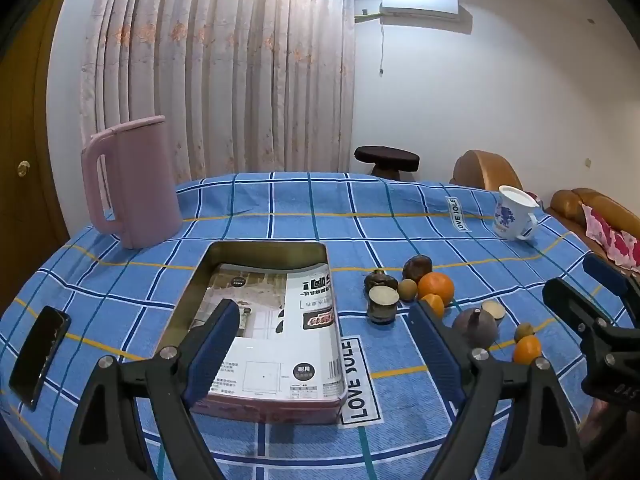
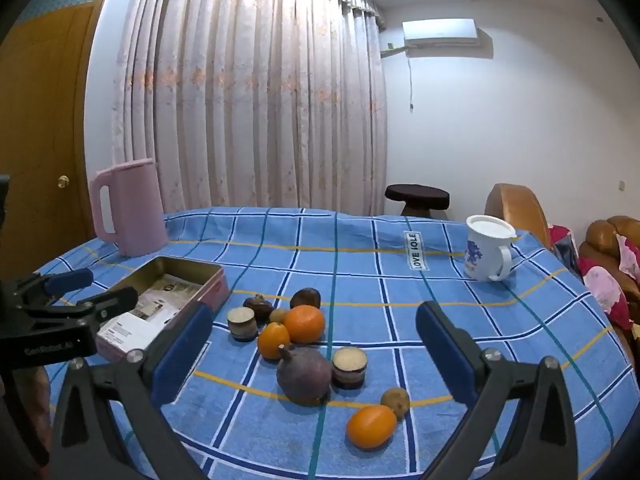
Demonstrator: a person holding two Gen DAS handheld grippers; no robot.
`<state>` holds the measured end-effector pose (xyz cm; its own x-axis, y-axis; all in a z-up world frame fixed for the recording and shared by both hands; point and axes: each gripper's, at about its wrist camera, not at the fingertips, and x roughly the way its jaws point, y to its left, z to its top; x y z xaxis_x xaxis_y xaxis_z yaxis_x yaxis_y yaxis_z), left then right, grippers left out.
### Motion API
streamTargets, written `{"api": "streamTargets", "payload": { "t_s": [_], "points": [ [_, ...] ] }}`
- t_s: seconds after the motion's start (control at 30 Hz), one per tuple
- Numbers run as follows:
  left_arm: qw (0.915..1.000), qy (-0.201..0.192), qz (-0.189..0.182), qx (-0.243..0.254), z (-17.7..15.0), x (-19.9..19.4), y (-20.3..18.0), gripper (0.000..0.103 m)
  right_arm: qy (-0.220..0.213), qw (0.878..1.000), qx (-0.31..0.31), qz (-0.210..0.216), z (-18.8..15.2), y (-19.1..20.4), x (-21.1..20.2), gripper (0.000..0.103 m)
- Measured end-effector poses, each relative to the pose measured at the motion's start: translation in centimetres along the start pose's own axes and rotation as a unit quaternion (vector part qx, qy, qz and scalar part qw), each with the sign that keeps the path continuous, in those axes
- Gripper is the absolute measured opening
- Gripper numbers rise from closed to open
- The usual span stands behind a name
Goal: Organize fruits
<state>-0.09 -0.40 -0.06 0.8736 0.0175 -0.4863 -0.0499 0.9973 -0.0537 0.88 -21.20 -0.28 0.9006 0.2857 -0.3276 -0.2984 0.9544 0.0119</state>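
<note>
Left gripper point(image 1: 324, 332): fingers spread wide, nothing between them, held above the tablecloth point(image 1: 400, 236). Directly ahead of it, between the finger lines, lies the open tin box point(image 1: 200, 276) with printed leaflets point(image 1: 304, 320) inside. The fruit group sits to the right of the box, just past the right finger.

Right gripper point(image 2: 316, 340): fingers also wide apart, empty, above the cloth. Fruit lies in front of and between its fingers, none touching them.

Near to far, right wrist view:
- small orange fruit point(image 2: 371, 426) nearest, with a small brown fruit point(image 2: 395, 402) touching it behind.
- large purple fruit with stem point(image 2: 304, 376), centre; a cut cylinder piece point(image 2: 349, 366) just beside it on the right.
- oval orange fruit point(image 2: 273, 340) and round orange point(image 2: 305, 323), touching each other.
- second cut cylinder piece point(image 2: 242, 322) to the left, near the box corner.
- dark knobbly fruit point(image 2: 258, 306), second small brown fruit point(image 2: 279, 315), dark round fruit point(image 2: 305, 298) at the back of the group.

All fruit is on the cloth; none in the box.

Farther off: white mug point(image 2: 486, 252) far right, pink jug point(image 2: 128, 208) far left. A phone point(image 1: 40, 356) lies at the left table edge in the left wrist view.
</note>
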Motion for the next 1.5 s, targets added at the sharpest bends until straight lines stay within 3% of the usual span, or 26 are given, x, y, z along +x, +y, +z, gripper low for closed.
{"api": "streamTargets", "payload": {
  "t_s": [1.5],
  "points": [
    [1.0000,-0.004,0.002,0.003,-0.2,-0.1,-0.2,0.087,0.019,1.000,0.011,0.004,-1.4,0.1,1.1,0.103]
  ]
}}
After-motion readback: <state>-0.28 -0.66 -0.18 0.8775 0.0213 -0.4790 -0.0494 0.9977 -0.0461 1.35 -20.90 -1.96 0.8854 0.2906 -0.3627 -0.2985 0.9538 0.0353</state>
